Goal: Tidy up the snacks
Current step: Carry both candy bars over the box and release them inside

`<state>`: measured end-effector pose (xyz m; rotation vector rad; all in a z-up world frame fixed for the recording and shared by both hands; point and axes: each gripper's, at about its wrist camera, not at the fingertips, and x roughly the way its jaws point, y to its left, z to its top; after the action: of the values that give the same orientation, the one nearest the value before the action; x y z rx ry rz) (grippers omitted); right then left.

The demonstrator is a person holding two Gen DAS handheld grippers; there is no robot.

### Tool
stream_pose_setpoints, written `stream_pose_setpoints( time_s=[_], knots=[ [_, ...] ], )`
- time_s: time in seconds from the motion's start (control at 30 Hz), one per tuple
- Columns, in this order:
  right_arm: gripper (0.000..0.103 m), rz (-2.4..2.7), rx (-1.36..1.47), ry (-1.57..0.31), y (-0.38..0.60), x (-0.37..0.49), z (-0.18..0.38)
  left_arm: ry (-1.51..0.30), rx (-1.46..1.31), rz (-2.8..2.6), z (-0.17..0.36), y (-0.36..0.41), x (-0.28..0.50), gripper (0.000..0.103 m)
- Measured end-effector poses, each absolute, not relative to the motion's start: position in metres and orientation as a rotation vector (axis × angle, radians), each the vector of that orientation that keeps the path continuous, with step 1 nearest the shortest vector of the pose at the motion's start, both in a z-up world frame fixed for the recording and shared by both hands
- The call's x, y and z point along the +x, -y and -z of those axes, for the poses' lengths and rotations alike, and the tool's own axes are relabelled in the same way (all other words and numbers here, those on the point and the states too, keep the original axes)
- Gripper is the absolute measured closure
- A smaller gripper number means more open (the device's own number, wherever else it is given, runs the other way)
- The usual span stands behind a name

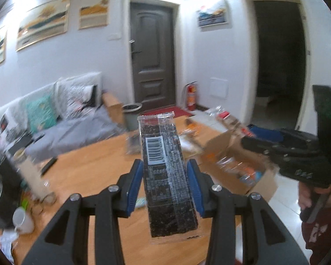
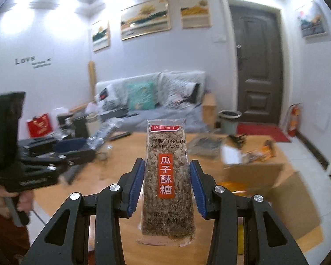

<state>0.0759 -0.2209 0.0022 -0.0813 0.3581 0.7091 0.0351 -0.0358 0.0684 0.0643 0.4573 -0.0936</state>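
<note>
Left wrist view: left gripper clamps a dark bar; right gripper clamps a tan bar.

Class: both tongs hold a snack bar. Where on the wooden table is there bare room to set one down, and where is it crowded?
Bare wood lies on the table between the dark remote and the dark bar in the left tongs. It is crowded round the white mug at the left edge and beside the cardboard box of snacks.

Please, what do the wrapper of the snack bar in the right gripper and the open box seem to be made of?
Seed brittle bar wrapper: apparently clear glossy plastic film; the grainy contents show through, and the end is a flat sealed edge. Open box: probably plain brown cardboard, matte, with folded-out flaps.
</note>
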Motion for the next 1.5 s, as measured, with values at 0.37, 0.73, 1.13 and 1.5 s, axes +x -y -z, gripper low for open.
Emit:
stream_pose_setpoints(
  time_s=[0.37,0.73,1.13,1.5],
  knots=[
    [0.065,-0.53,-0.02,-0.47,0.318,0.14,0.025,-0.544,0.083,0.349,-0.07,0.154,0.136,0.065],
    [0.065,-0.507,-0.034,-0.634,0.327,0.21,0.087,-0.773,0.058,0.362,-0.009,0.204,0.213,0.064],
    [0.051,-0.51,-0.03,-0.661,0.33,0.206,0.088,-0.774,0.078,0.35,-0.005,0.187,0.206,0.045],
    [0.051,-0.569,-0.086,-0.581,0.296,0.15,0.048,-0.676,0.071,0.272,-0.045,0.125,0.153,0.036]
  ],
)
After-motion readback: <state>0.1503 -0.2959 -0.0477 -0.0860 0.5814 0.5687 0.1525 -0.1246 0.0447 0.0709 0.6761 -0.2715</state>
